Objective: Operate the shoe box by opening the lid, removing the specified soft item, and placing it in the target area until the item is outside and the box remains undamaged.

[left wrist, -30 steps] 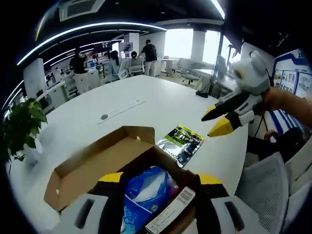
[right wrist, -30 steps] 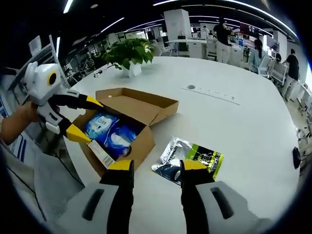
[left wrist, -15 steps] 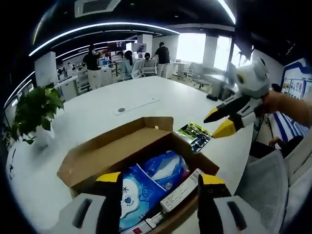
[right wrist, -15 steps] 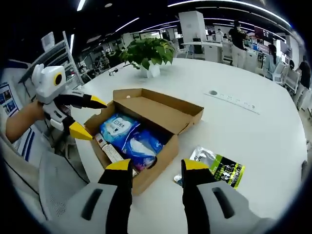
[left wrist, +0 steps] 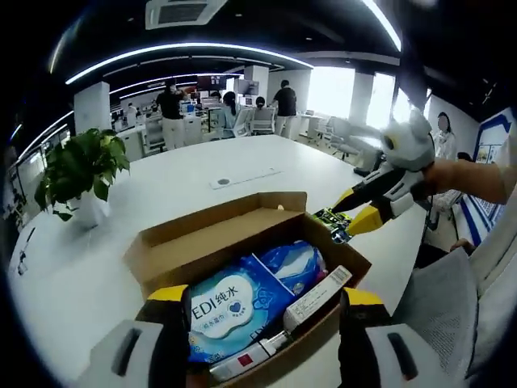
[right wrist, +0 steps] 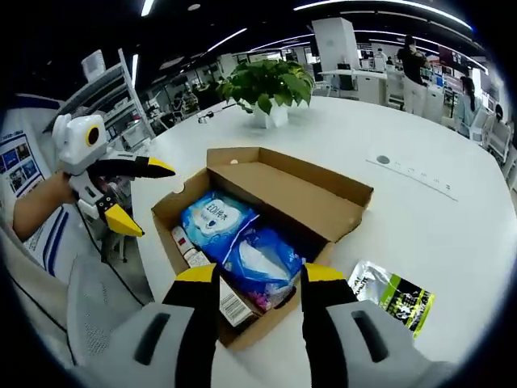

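While lid-open, shoe box [right wrist: 266, 218] with blue soft packs [right wrist: 238, 238] inside.

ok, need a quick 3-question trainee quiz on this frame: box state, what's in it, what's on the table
1. True or false: the shoe box has its lid folded open.
2. Multiple choice: the green and black packet lies A) inside the box, B) on the white table outside the box, C) between the right gripper's jaws.
3. Fill in: the potted ____ stands on the table beyond the box.

Key:
1. True; blue soft packs show inside.
2. B
3. plant
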Demonstrator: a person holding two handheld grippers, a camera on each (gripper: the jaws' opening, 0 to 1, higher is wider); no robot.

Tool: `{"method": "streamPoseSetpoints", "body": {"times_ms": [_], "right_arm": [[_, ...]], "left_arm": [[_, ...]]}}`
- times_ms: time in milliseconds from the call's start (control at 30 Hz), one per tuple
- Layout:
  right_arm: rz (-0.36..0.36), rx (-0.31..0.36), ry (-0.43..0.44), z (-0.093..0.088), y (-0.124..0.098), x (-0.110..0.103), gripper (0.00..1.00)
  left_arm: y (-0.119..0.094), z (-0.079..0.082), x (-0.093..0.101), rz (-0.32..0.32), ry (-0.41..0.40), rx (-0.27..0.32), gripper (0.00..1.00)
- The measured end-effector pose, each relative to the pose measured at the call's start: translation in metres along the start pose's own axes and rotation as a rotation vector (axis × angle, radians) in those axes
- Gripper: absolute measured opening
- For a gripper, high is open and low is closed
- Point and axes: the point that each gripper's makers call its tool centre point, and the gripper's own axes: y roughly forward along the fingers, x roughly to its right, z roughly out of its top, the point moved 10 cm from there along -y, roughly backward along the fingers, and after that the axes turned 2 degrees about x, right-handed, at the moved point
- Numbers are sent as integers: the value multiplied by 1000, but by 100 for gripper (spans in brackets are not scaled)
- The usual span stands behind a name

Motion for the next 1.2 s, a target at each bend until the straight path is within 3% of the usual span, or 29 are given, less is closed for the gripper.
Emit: {"method": "streamPoseSetpoints", "body": {"times_ms": [400,833,1200], "right_arm": [[62,-41,-57,7,43,-18,35],[82,-91,-63,11,90,-22,32],[69,-135,-48,7,123,-18,20]], "left_arm": [[-24,-20,-12,43,-36,33,87],[-31,-30,-17,55,-50,51,100],[-33,-39,-18,69,-77,52,100]]}}
